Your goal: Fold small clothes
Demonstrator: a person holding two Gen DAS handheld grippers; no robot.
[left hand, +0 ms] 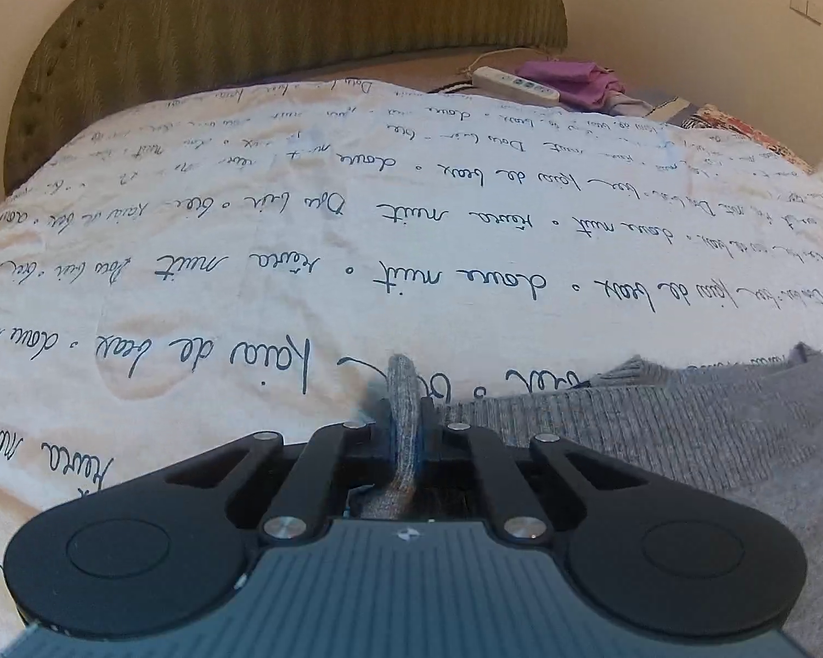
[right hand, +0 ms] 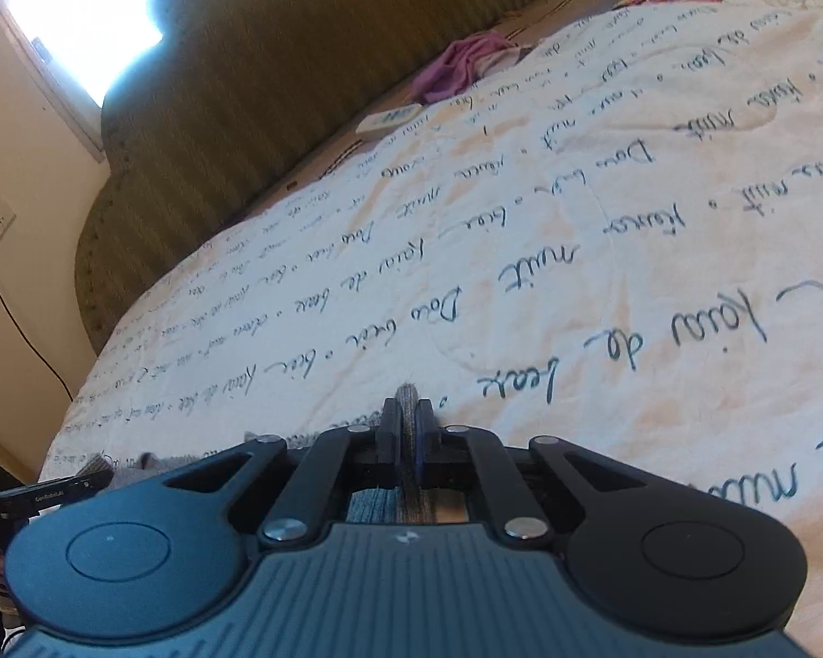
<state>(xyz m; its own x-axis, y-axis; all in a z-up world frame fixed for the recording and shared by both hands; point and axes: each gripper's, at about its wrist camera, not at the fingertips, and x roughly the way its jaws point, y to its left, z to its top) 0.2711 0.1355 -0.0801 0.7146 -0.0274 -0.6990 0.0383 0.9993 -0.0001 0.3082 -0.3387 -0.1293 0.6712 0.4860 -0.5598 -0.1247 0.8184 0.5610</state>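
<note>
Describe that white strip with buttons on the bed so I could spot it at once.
Start at the green padded headboard. Where the white quilt with handwriting ends just below it lies the strip, a long white bar with a row of small buttons. The purple cloth beside it is soft and crumpled; the strip is hard and straight.

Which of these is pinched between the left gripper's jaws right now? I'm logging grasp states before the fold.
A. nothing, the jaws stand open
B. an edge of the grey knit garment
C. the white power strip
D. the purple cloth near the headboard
B: in the left wrist view the left gripper is shut on a raised fold of the grey knit garment, which spreads off to its right over the printed bedspread.
</note>
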